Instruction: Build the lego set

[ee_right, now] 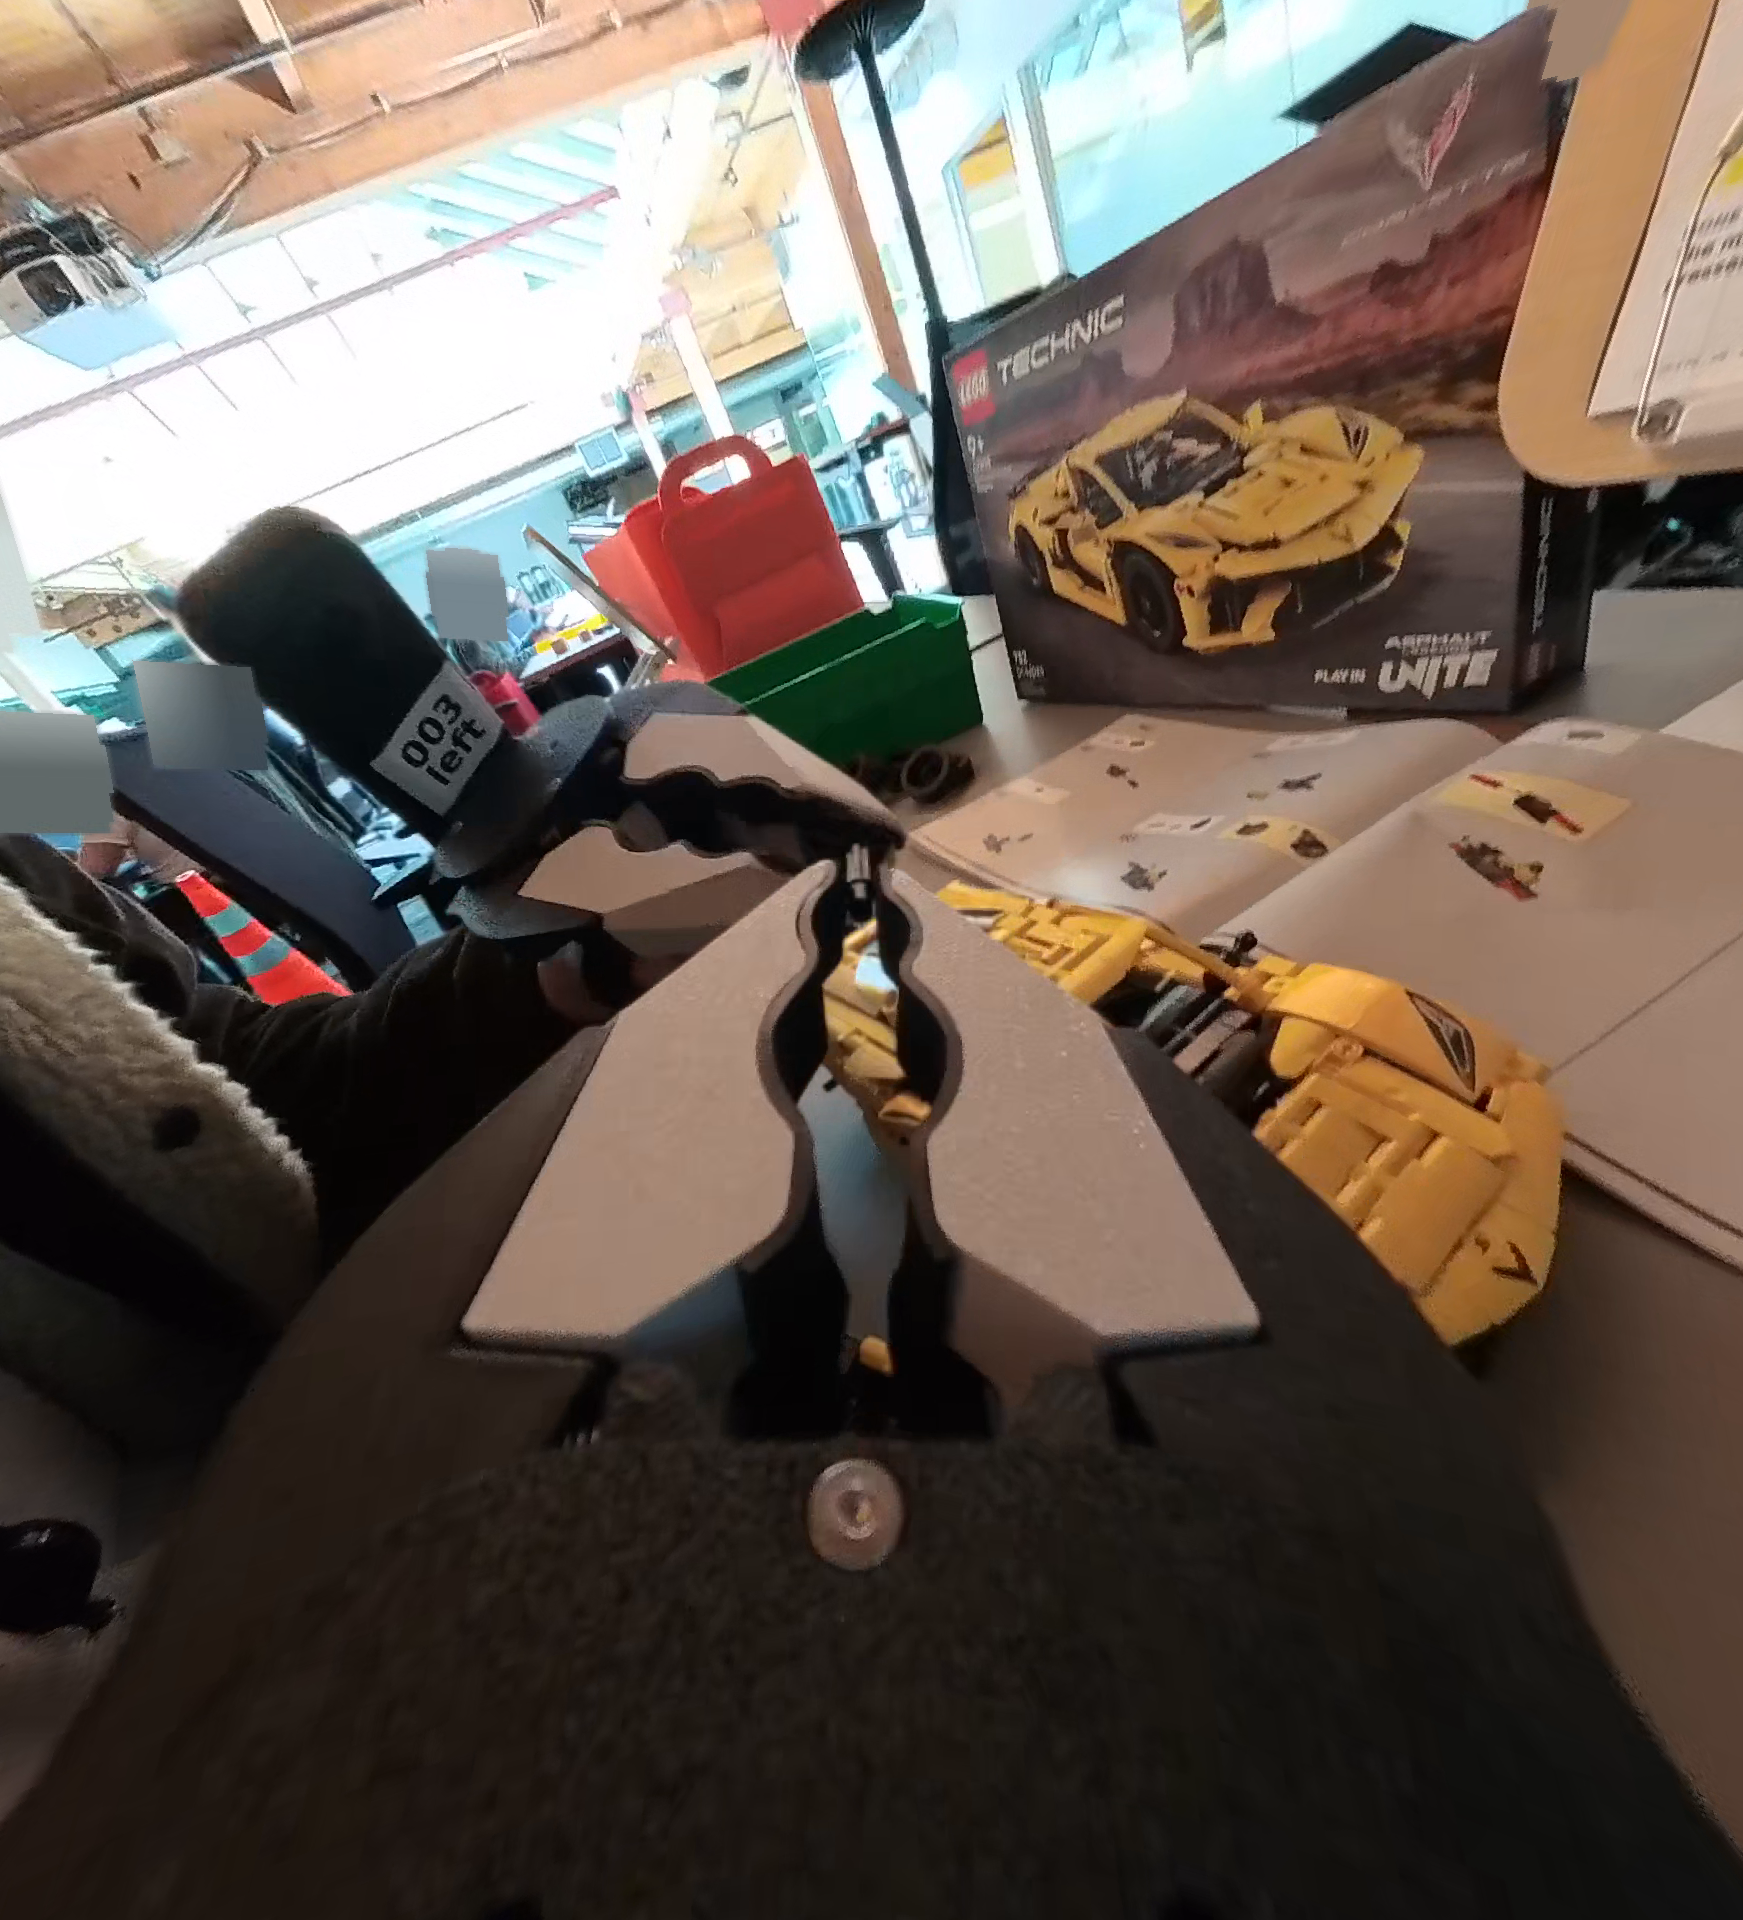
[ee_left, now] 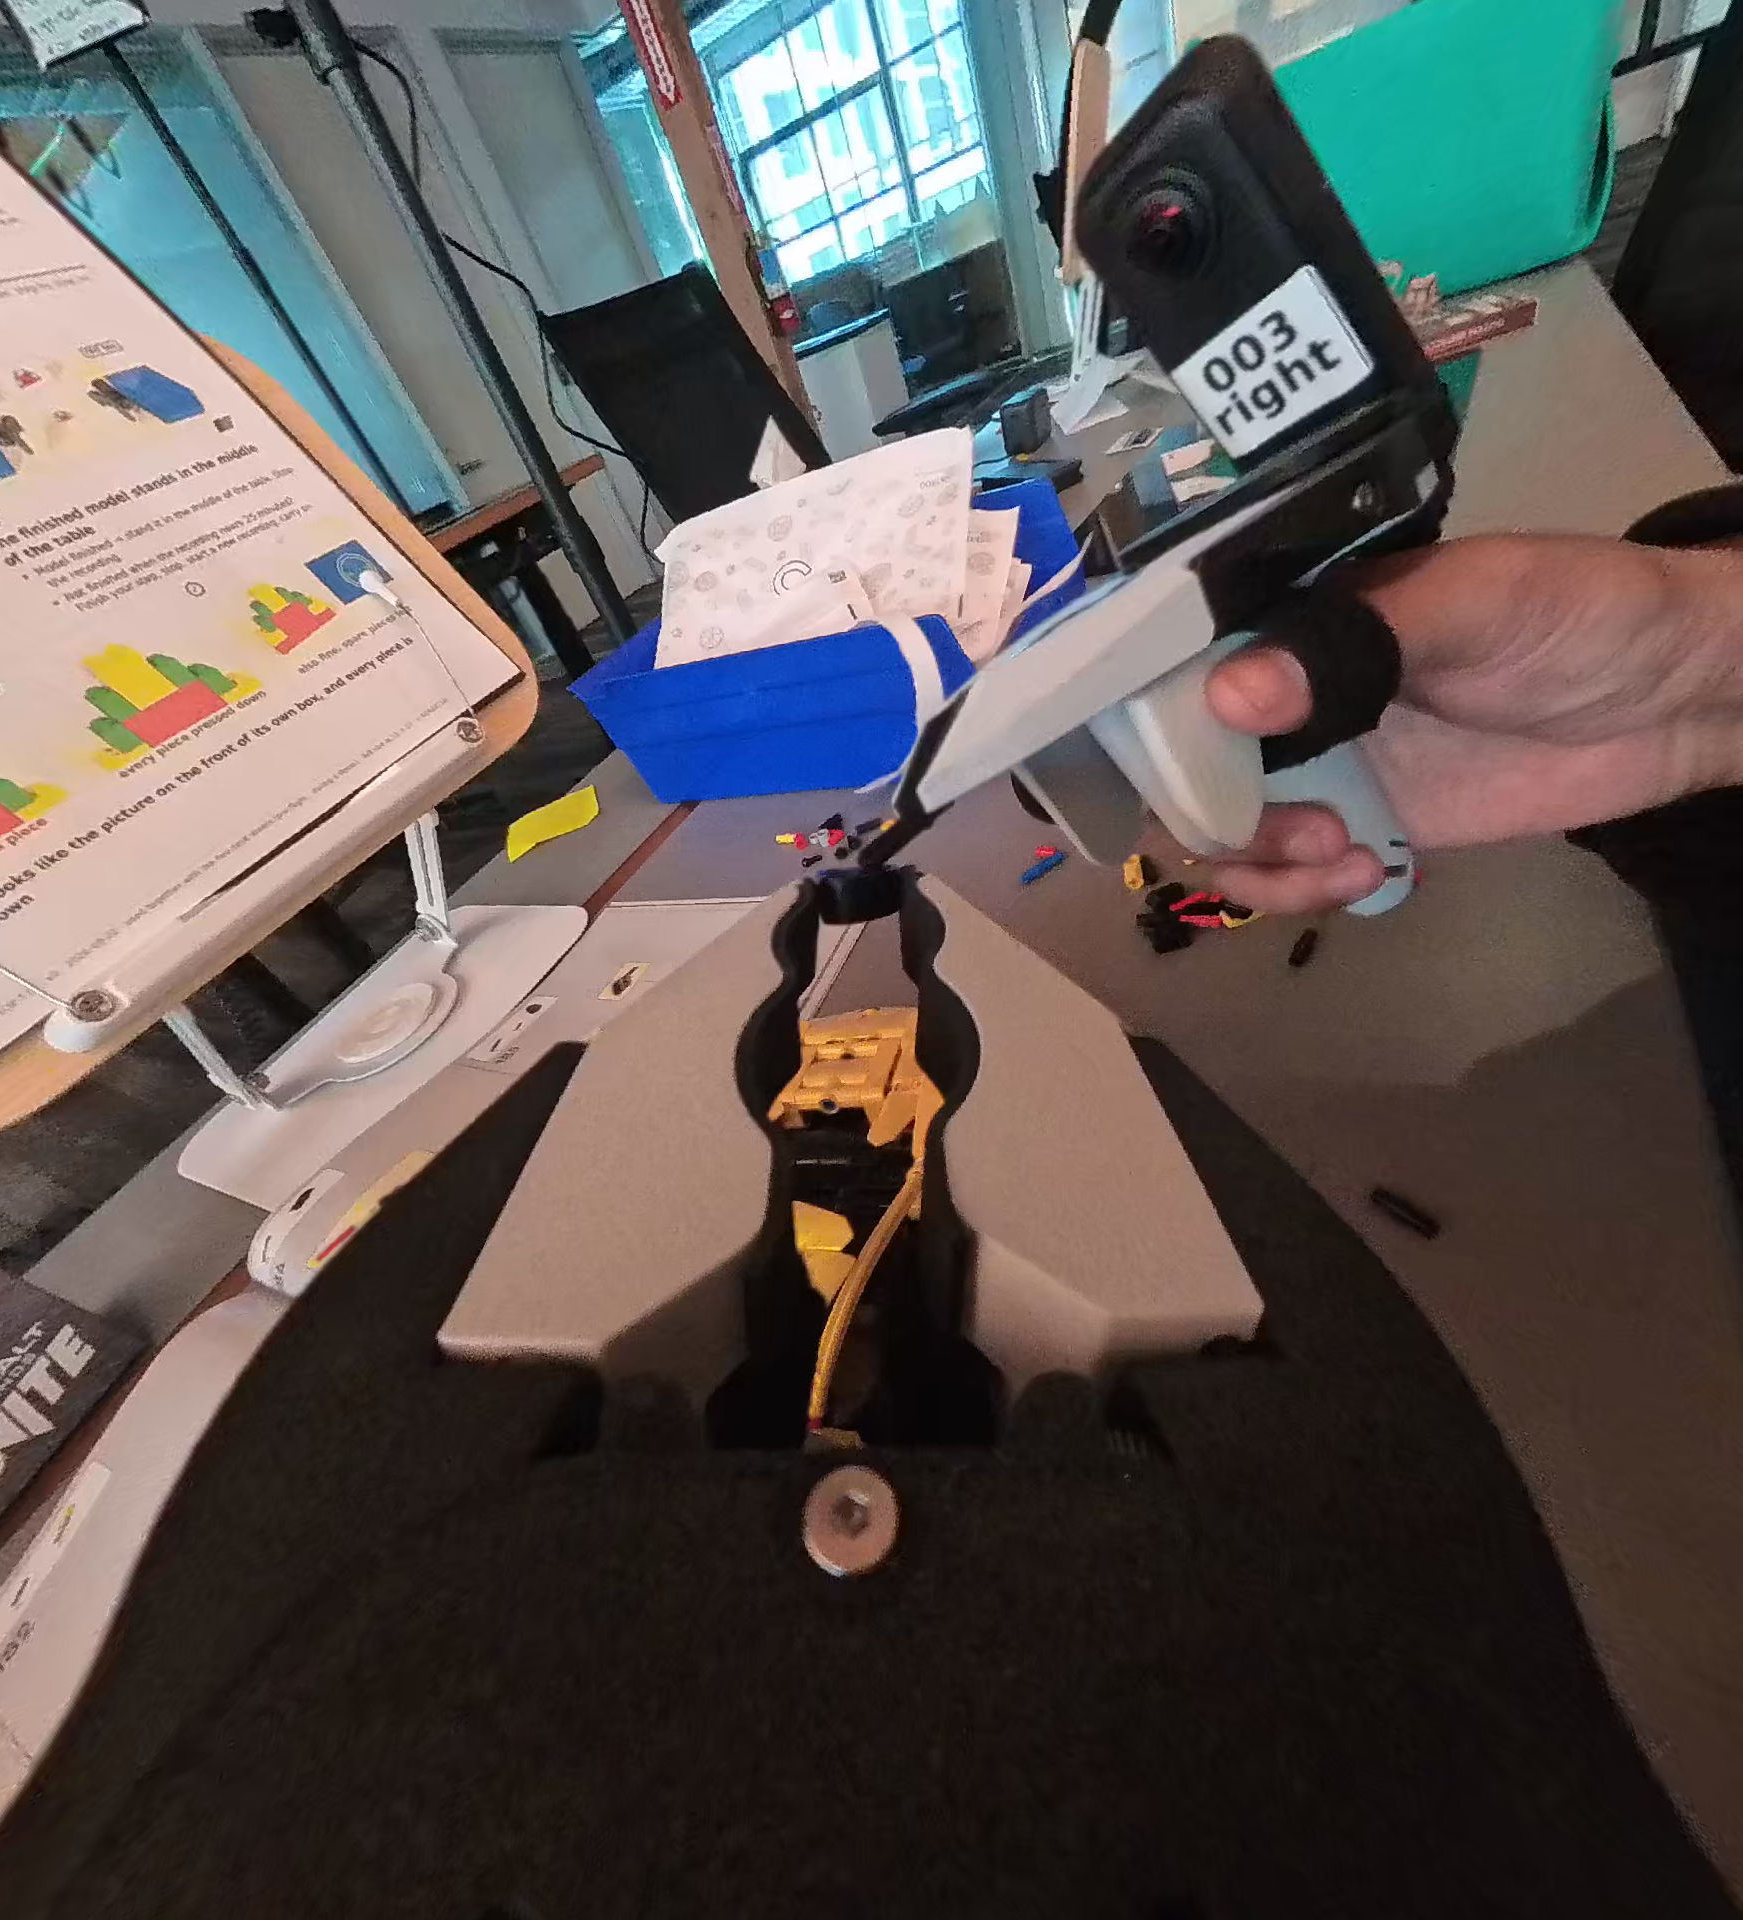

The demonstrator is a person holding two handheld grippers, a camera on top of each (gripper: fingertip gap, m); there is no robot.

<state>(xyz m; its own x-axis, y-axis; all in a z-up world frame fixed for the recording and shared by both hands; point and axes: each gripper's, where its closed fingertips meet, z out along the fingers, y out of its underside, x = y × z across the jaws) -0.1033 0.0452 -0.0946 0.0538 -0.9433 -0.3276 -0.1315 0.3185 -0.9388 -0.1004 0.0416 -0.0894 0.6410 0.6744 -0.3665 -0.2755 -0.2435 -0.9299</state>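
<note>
My left gripper point(ee_left: 853, 896) is shut on a small black round piece point(ee_left: 851, 904) at its fingertips. The yellow Lego car point(ee_left: 851, 1081) shows through the gap between its fingers, below them. My right gripper point(ee_left: 882, 844), held by a hand, comes in from the right, its tips touching the black piece from above. In the right wrist view my right gripper point(ee_right: 859, 883) is shut on a small black pin point(ee_right: 859, 864), tip to tip with the left gripper point(ee_right: 872, 831). The yellow car point(ee_right: 1366, 1101) lies on the table just beyond.
An instruction board on a white stand point(ee_left: 171, 623) is at the left. A blue bin with paper bags point(ee_left: 794, 717) stands behind, and loose small pieces point(ee_left: 1179, 914) lie beside it. The Lego box point(ee_right: 1262, 468), open booklet point(ee_right: 1469, 831), green bin point(ee_right: 867, 675), red bag point(ee_right: 742, 561) and black tyres point(ee_right: 919, 774) lie beyond the car. Both grippers' tips are close together, under 4 cm apart.
</note>
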